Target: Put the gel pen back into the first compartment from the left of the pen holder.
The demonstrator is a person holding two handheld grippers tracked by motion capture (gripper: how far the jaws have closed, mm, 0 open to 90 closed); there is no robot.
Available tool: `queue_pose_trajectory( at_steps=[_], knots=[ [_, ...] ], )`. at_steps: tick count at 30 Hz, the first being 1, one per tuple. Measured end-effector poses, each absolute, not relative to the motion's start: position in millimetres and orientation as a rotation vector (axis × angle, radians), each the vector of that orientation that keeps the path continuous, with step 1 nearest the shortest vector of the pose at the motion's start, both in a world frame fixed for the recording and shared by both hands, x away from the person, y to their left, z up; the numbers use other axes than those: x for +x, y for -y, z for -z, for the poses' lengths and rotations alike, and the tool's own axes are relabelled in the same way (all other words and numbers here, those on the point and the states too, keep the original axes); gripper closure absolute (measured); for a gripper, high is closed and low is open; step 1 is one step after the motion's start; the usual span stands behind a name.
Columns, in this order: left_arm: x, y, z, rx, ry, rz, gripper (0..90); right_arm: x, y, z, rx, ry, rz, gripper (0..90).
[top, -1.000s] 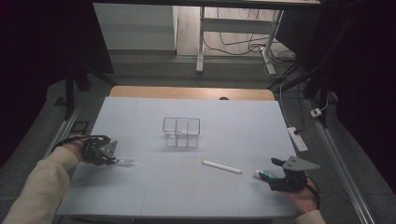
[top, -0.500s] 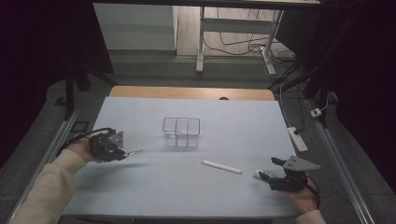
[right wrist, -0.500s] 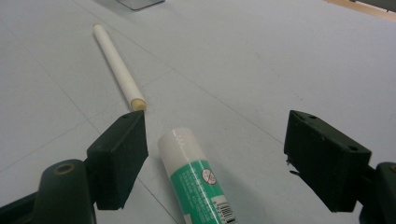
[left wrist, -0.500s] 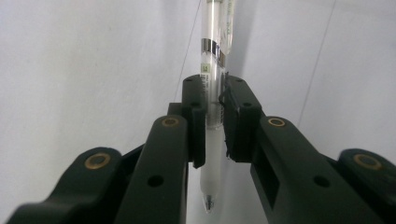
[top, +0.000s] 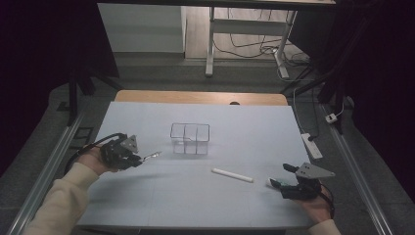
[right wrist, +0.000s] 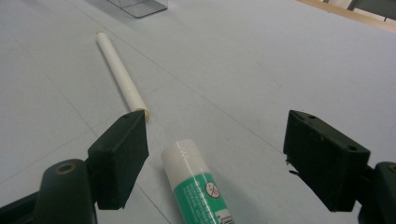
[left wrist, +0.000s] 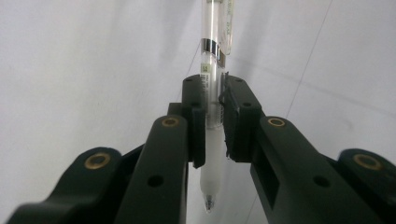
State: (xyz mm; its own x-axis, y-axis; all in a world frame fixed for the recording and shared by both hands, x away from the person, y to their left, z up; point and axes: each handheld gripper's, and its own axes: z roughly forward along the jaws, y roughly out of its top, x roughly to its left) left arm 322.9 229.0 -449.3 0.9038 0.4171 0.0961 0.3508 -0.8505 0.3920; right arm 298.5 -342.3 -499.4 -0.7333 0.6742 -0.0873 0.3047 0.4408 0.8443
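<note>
My left gripper (top: 143, 158) is shut on a clear pen (top: 153, 155), held above the white table left of a clear compartment box (top: 190, 139). In the left gripper view the pen (left wrist: 212, 70) runs up between the two pads (left wrist: 196, 121), its tip pointing back toward the camera. My right gripper (top: 280, 177) rests open at the table's right front. A green-and-white glue stick (right wrist: 195, 179) lies on the table between its jaws, untouched. A white tube (right wrist: 120, 72) lies just beyond the left jaw, also in the high view as the white tube (top: 232, 175).
The clear box (right wrist: 140, 5) stands beyond the white tube in the right gripper view. A white power strip (top: 312, 146) lies off the table's right edge. A wooden strip (top: 200, 97) borders the far side, and metal rails (top: 49, 166) run along both sides.
My left hand has risen and moved right toward the clear box, carrying the pen. The right hand has stayed in place.
</note>
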Motion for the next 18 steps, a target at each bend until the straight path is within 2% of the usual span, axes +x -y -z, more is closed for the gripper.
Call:
queue_pose_trajectory(
  at_steps=[18],
  knots=[
    [306.4, -193.9, 440.5, 2.608, -0.588, -0.310, 79.6, 300.1, 330.8, 493.9, 0.791, -2.269, -1.240, 22.6]
  ],
)
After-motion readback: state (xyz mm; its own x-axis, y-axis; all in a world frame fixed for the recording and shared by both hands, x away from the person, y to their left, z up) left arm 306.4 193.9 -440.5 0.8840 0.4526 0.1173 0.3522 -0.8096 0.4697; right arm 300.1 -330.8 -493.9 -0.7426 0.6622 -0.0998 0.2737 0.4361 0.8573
